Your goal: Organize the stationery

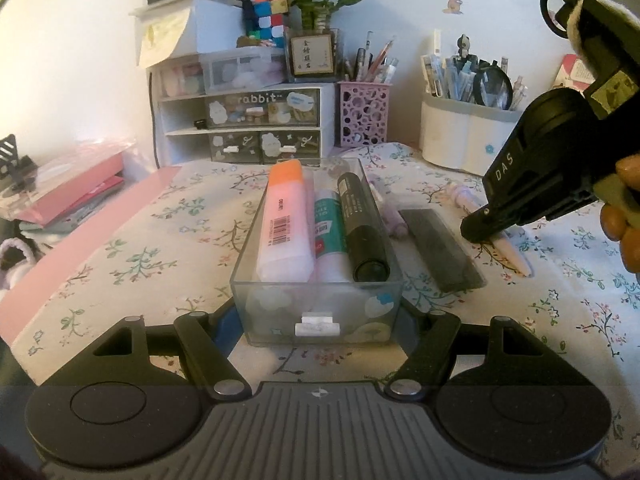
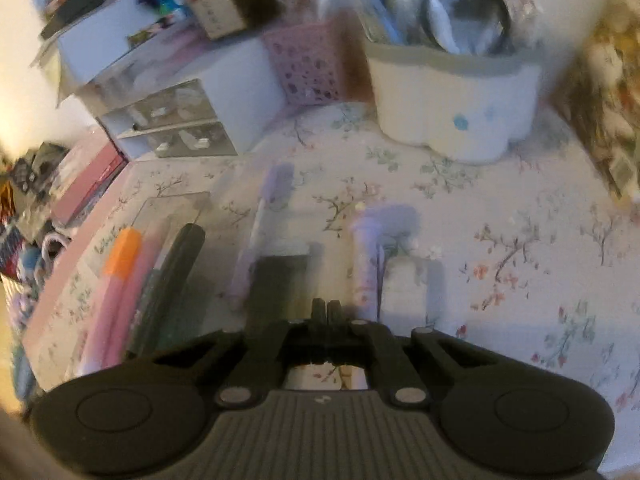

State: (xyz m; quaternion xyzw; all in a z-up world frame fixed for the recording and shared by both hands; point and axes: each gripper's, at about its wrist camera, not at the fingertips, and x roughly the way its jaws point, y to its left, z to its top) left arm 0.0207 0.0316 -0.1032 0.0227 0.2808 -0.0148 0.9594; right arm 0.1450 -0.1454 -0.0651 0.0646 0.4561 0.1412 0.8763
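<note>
My left gripper point(image 1: 320, 322) is shut on the front end of a clear drawer point(image 1: 320, 304), one finger on each side wall. In the drawer lie an orange-capped highlighter point(image 1: 284, 216), a white glue stick point(image 1: 330, 232) and a black marker point(image 1: 362, 224). Right of the drawer on the floral cloth rest a lilac pen point(image 1: 394, 224), a flat black case point(image 1: 440, 252) and a white pen with a lilac cap point(image 1: 514, 254). My right gripper point(image 1: 476, 229) points down at that pen. In the blurred right wrist view its fingertips point(image 2: 320, 308) stand together, shut, with nothing seen between them; the lilac-capped pen point(image 2: 366, 248) lies just right of them.
A white drawer cabinet point(image 1: 240, 120), a pink pen cup point(image 1: 364, 112) and a white pen holder point(image 1: 460, 136) line the back wall. Pink folders point(image 1: 80, 192) lie at the left. A person's fingers point(image 1: 624, 216) grip the right tool.
</note>
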